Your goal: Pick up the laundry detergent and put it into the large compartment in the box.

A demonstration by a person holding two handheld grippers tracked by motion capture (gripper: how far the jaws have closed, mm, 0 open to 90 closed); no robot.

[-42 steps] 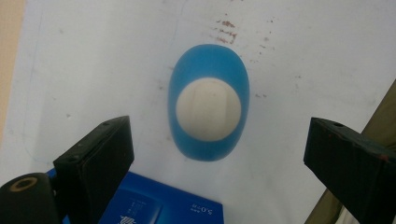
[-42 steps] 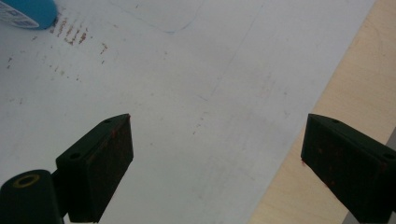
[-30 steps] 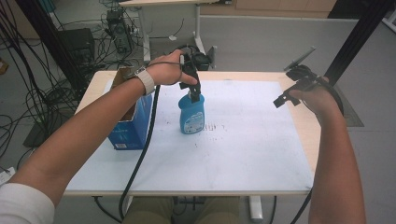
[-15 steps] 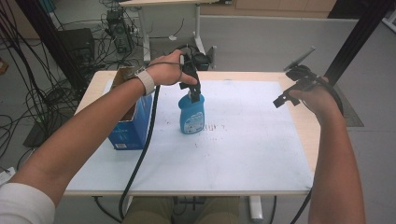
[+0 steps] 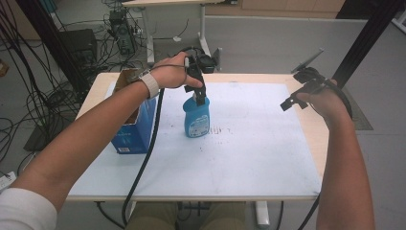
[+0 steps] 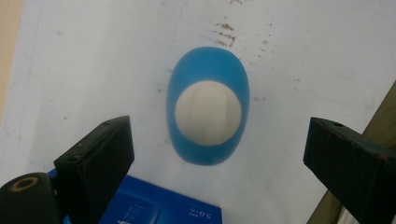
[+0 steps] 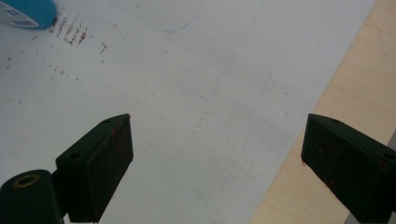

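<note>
A blue bottle (image 5: 197, 120) with a white cap stands upright on the white sheet (image 5: 239, 143). My left gripper (image 5: 199, 96) hangs straight over it, jaws pointing down and open. In the left gripper view the bottle (image 6: 208, 119) is seen from above, its cap centred between the wide-apart jaws, which do not touch it; the left gripper (image 6: 217, 154) is open. My right gripper (image 5: 294, 96) hovers above the sheet's far right corner, open and empty. In the right gripper view the right gripper (image 7: 215, 149) has bare sheet between its jaws, and the bottle's base (image 7: 28, 13) lies at the top left.
A blue cardboard box (image 5: 134, 129) stands at the left of the sheet, under my left forearm; its top edge (image 6: 159, 205) lies below the bottle in the left gripper view. The wooden table edge (image 7: 327, 93) runs along the right. Cables and desks lie beyond the table.
</note>
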